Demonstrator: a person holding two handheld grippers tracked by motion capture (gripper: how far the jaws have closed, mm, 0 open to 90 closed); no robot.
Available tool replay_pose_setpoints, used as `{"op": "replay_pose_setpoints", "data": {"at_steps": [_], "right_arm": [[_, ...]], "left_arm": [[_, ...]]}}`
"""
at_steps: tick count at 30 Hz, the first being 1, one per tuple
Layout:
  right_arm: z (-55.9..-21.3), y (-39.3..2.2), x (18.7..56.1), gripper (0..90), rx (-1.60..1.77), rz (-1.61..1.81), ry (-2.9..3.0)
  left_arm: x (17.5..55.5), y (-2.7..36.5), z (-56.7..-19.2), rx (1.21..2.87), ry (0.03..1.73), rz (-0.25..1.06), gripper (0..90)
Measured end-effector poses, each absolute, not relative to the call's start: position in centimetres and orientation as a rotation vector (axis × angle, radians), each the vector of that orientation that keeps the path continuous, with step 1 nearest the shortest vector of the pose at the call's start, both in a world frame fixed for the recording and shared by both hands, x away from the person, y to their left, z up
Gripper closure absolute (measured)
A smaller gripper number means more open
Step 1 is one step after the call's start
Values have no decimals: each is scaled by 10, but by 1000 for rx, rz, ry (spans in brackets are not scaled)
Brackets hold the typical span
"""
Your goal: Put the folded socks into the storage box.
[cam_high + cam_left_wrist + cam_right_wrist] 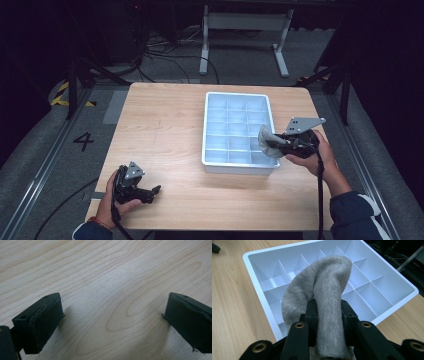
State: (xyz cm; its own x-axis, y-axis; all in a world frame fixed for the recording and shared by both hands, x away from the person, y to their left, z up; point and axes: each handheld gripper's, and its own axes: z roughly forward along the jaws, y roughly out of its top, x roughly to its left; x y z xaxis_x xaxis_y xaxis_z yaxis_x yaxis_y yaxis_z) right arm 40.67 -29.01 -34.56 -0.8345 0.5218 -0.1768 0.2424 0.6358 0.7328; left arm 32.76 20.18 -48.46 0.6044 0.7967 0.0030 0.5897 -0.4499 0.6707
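Pinching grey sock (322, 290) mid-fold in right gripper (329, 315) over tray's (206, 125) near-right corner; we judge it soft, light, floppy; left gripper (112, 317) gaping, empty, near bench's near-left corner

Bare tabletop (165, 130) beside tray (239, 169)

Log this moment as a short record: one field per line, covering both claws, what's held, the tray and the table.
left claw: open, holding nothing, low over the wooden table near its front left corner
right claw: shut on a grey sock
sock position: folded, held above the tray's near right corner
tray: white divided tray, on the right half of the table
tray contents: visible compartments look empty
sock released: not yet
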Motion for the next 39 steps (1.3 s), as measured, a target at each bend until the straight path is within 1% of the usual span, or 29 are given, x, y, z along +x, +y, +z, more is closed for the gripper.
{"op": "replay_pose_setpoints", "data": {"at_steps": [22,39], "right_arm": [[-367,-269,436,736,604,858,2559],[-390,-248,457,735,560,584,2674]], "left_arm": [[328,202,-485,2196,1089,423,23],[327,202,-485,2195,1092,420,24]]}}
